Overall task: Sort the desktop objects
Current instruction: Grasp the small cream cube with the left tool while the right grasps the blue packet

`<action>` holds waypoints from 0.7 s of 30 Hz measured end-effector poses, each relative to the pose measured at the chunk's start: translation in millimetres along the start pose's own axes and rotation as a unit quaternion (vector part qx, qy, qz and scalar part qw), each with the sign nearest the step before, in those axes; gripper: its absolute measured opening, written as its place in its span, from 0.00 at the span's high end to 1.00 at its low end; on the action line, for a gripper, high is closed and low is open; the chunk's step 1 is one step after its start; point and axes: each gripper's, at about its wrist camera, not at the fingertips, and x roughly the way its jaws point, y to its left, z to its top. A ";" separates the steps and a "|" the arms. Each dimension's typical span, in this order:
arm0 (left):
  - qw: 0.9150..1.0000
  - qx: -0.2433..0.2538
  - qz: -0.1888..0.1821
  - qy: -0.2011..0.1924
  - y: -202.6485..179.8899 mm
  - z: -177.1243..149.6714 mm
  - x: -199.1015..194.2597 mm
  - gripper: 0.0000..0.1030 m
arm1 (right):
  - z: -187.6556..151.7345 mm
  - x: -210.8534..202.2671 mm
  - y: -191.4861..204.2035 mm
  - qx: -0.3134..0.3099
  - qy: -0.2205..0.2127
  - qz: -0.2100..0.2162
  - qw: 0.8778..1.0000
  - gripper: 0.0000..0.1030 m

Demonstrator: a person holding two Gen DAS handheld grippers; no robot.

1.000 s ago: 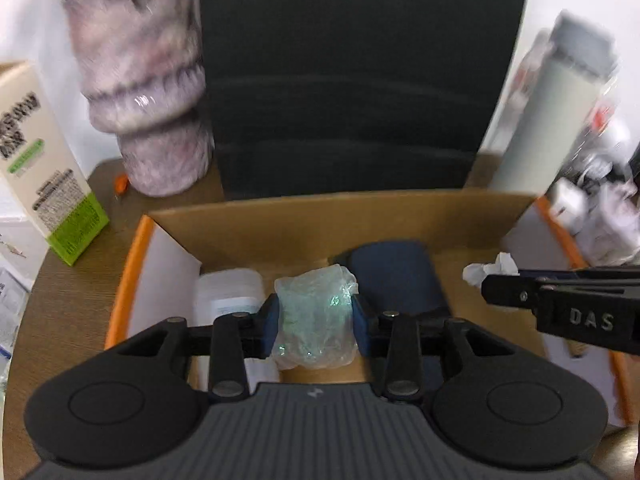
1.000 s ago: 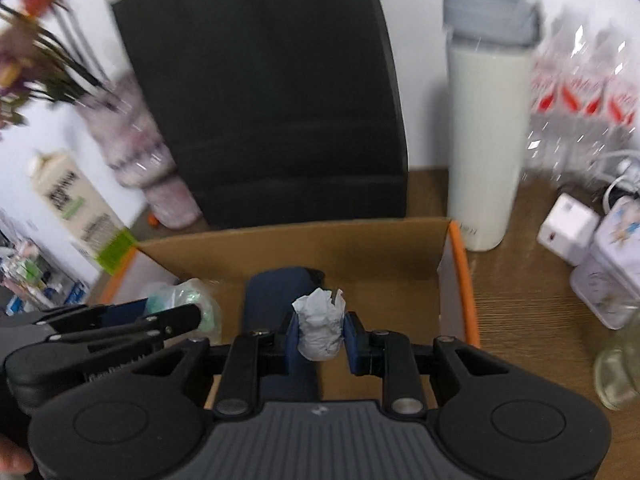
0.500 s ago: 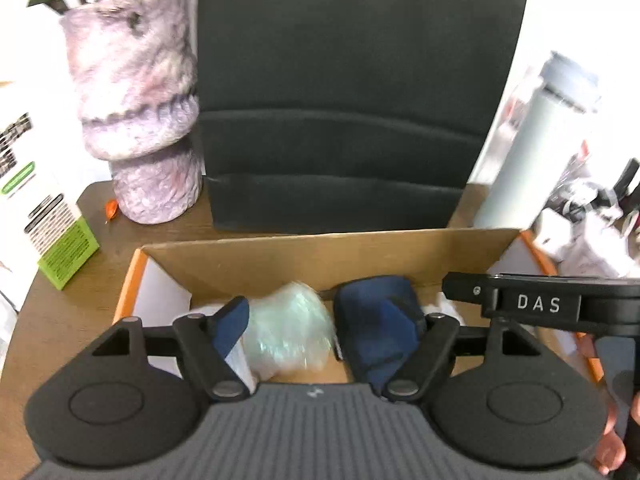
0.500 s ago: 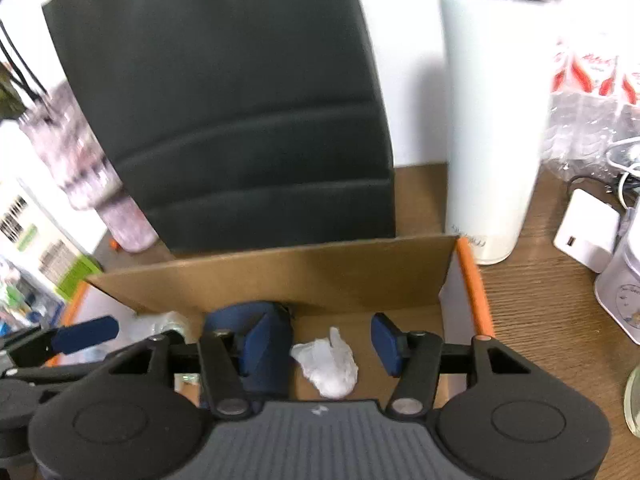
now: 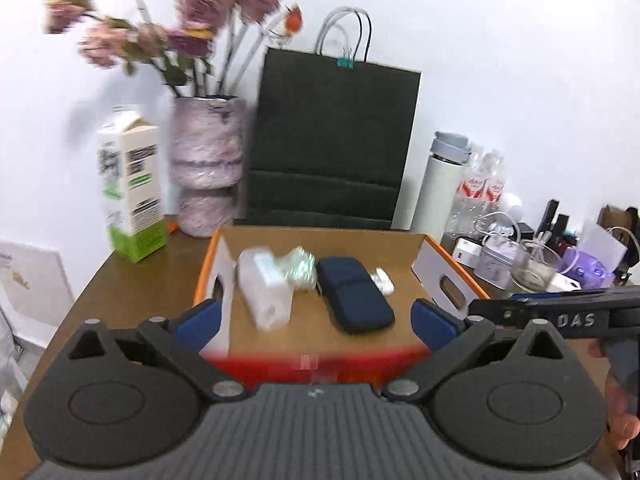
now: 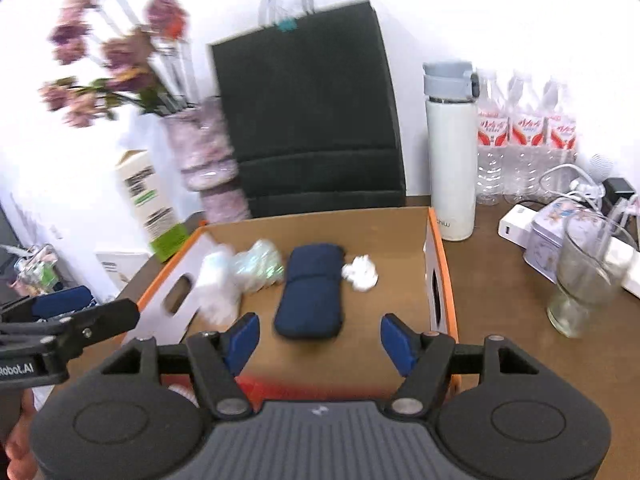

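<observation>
Left wrist view: the left gripper (image 5: 314, 314) is seen opening wide, nothing held. Ahead of it in the box (image 5: 434, 258) lie a white bottle (image 5: 264, 288), green wrap (image 5: 301, 267), blue case (image 5: 354, 294) and tissue (image 5: 382, 280); sorting looks well advanced.

Right wrist view: the right gripper (image 6: 320, 340) is opening, empty; the case (image 6: 312, 290) lies just ahead, the tissue (image 6: 360, 272) beyond to the right. A glass (image 6: 580, 276) remains outside.

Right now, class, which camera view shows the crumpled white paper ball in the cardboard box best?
The right wrist view: the crumpled white paper ball lies whole and unblocked beside the dark blue pouch. In the left wrist view the ball is smaller, partly hidden behind that pouch.
</observation>
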 end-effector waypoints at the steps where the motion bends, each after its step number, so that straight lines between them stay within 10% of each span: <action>1: 1.000 -0.001 0.001 -0.004 2.3 -11.6 -10.9 0.00 | -10.4 -13.2 5.6 -0.009 -0.009 -0.004 1.000 0.33; 12: 0.997 -0.002 0.047 -0.060 4.1 -142.1 -132.1 0.00 | -169.5 -125.2 41.7 -0.050 -0.101 -0.032 0.993 0.21; 21: 0.990 0.064 0.057 -0.110 -17.4 -196.5 -183.6 0.00 | -232.5 -154.4 56.3 -0.034 -0.134 -0.076 0.988 0.04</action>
